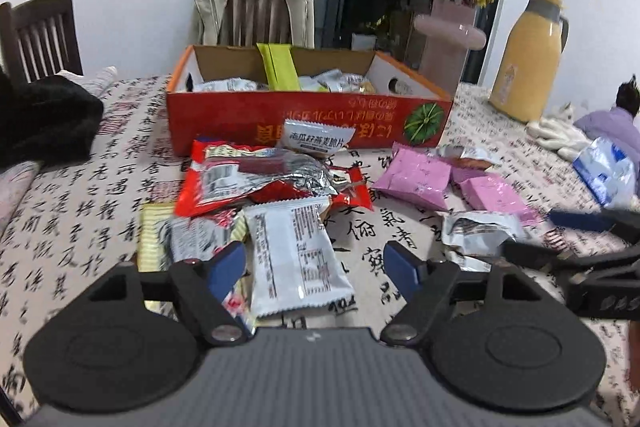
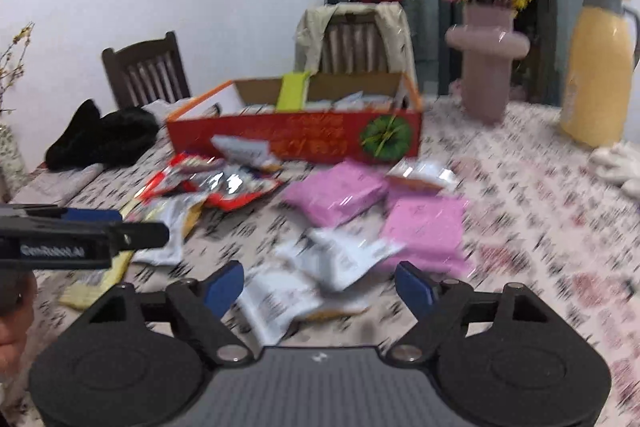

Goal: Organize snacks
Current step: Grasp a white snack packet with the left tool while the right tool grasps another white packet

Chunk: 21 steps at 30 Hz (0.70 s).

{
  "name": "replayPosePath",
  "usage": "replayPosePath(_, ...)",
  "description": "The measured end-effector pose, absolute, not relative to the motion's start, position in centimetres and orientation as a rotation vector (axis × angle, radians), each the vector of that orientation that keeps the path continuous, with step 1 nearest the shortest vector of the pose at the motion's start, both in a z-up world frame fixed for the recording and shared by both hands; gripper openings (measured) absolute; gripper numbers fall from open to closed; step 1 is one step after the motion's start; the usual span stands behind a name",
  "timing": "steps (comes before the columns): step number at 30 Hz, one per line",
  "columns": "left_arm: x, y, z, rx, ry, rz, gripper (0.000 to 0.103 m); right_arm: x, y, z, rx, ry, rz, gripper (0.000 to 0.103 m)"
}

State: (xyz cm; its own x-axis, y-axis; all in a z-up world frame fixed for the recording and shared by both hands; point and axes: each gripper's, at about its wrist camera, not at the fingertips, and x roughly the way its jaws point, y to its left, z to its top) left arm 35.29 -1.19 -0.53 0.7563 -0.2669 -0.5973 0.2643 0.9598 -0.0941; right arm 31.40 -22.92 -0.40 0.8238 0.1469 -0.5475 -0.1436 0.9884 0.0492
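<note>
A red cardboard box stands on the table with several snack packets and an upright green packet inside. Loose packets lie in front of it: a red and silver bag, a white packet, pink packets. My left gripper hovers with its jaws wide apart on either side of the white packet, pads clear of it. My right gripper is open above white packets, holding nothing. The right gripper also shows at the left wrist view's right edge.
A pink vase of flowers and a yellow thermos stand behind the box on the right. Black cloth lies at the left, white cloth and a blue-white bag at the right. Chairs stand behind the table.
</note>
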Motion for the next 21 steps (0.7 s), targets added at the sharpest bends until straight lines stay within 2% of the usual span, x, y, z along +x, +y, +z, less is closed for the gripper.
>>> replayPosePath(8, 38.3, -1.9, -2.5, -0.014, 0.719, -0.291, 0.078, 35.3, -23.9, -0.2, -0.112, 0.589, 0.306, 0.08)
replayPosePath(9, 38.5, -2.0, -2.6, -0.011, 0.721, -0.275, 0.076, 35.9, -23.7, -0.4, -0.119, 0.594, 0.322, 0.077)
replayPosePath(10, 38.6, -2.1, -2.7, 0.001, 0.718, -0.262, 0.067, 36.7, -23.6, -0.8, -0.127, 0.602, 0.346, 0.076)
replayPosePath(11, 38.6, -2.1, -2.7, 0.011, 0.71, -0.252, 0.06, 37.2, -23.5, -1.1, -0.13, 0.612, 0.371, 0.073)
replayPosePath(12, 38.5, -2.2, -2.7, 0.018, 0.705, -0.241, 0.047, 37.8, -23.4, -1.4, -0.123, 0.63, 0.395, 0.07)
replayPosePath(13, 38.5, -2.2, -2.6, 0.018, 0.704, -0.244, 0.044, 38.2, -23.3, -1.8, -0.112, 0.649, 0.414, 0.069)
replayPosePath(16, 38.0, -1.8, -2.4, -0.004, 0.718, -0.265, 0.042, 38.5, -23.2, -2.6, -0.073, 0.687, 0.456, 0.064)
replayPosePath(18, 37.1, -1.7, -2.1, -0.01, 0.725, -0.247, 0.042, 37.9, -23.3, -2.9, -0.068, 0.706, 0.459, 0.049)
replayPosePath(21, 34.9, -1.2, -1.3, -0.047, 0.71, -0.255, 0.042, 36.4, -24.2, -2.8, -0.033, 0.704, 0.443, 0.041)
